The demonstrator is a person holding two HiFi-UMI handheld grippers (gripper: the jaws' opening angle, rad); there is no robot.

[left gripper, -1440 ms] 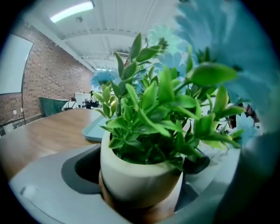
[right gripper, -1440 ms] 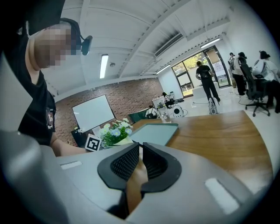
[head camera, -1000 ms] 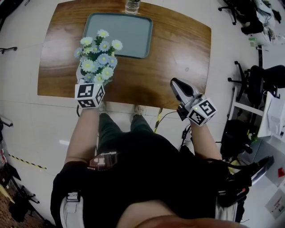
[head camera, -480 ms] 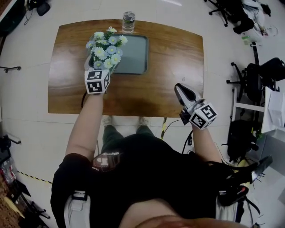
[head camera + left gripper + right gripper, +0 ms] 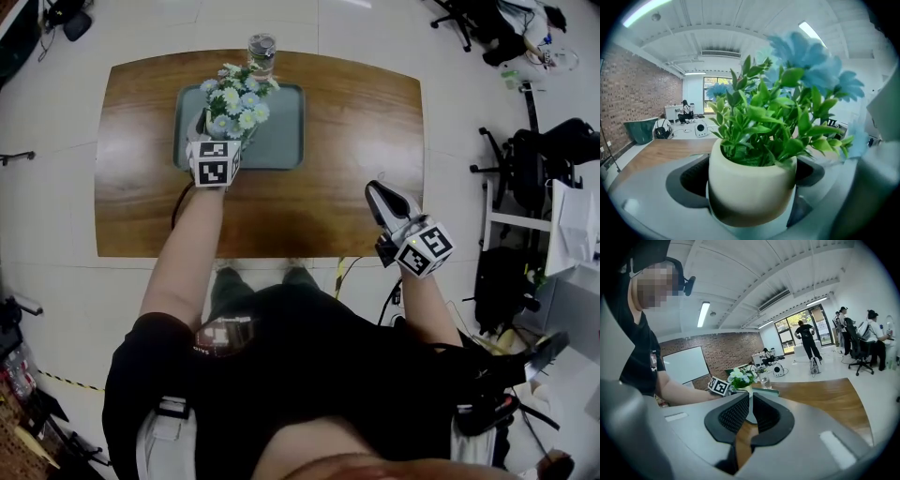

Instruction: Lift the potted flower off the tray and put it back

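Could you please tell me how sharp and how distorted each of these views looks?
Head view: evenly lit and sharp, though the wide lens bows the edges of the table. Left gripper view: the potted flower has a fairly sharp pot but soft blue blooms near the lens, inside a dark round border. Right gripper view: strongly curved, with a bright ceiling light.

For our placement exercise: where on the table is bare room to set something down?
Bare tabletop lies right of the tray and left of it; the tray's right half is free. Crowded: its left half, with potted flower, left gripper, glass behind.
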